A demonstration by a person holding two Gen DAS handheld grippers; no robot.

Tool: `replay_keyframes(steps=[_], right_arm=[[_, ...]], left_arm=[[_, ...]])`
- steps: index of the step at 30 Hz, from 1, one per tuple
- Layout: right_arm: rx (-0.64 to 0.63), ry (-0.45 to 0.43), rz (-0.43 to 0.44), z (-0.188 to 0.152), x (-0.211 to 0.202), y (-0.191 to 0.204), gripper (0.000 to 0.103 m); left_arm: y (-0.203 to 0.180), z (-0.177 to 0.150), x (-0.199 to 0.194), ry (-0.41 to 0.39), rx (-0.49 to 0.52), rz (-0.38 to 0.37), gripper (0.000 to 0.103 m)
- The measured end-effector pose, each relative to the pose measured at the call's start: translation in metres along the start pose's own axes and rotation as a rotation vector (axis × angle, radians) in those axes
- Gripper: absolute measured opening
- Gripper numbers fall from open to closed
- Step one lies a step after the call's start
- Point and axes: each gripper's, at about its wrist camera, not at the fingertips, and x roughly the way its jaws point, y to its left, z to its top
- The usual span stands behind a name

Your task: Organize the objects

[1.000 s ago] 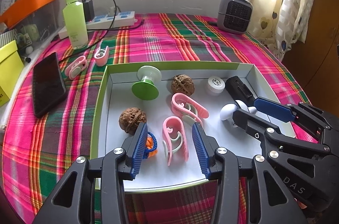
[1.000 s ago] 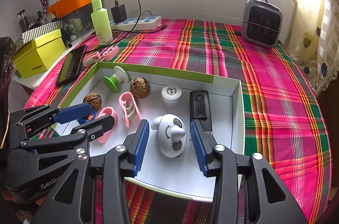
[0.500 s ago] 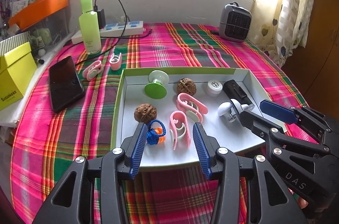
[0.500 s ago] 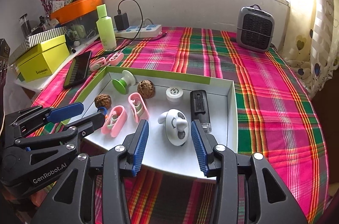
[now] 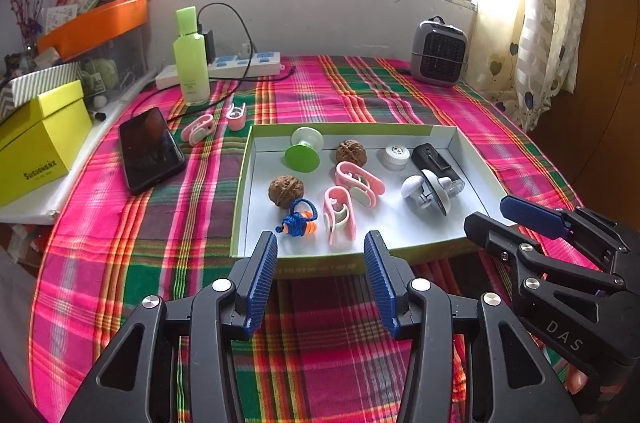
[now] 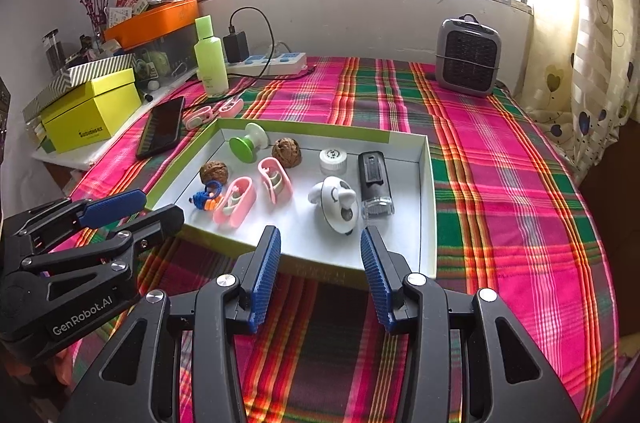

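While I hold both grippers over the desk's near edge, my left gripper (image 5: 320,279) and right gripper (image 6: 318,275) have jaws wide apart, gripping nothing; the tray (image 5: 436,133) of trinkets sits mid-desk, two pink clips (image 5: 200,127) outside by its far-left corner.

In the tray (image 5: 460,143) are two walnuts (image 5: 285,191), two pink clips (image 5: 339,215); beside the tray, two more pink clips (image 5: 197,129).
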Motion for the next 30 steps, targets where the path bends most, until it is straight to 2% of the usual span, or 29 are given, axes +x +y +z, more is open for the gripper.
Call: replay_keyframes(steps=[11, 30], right_arm=[[0.004, 0.016, -0.006, -0.027, -0.014, 0.005, 0.043], [0.033, 0.109, -0.021, -0.067, -0.009, 0.004, 0.044]], left_arm=[[-0.002, -0.025, -0.016, 0.015, -0.002, 0.001, 0.044], [-0.006, -0.058, -0.007, 0.097, -0.016, 0.019, 0.044]])
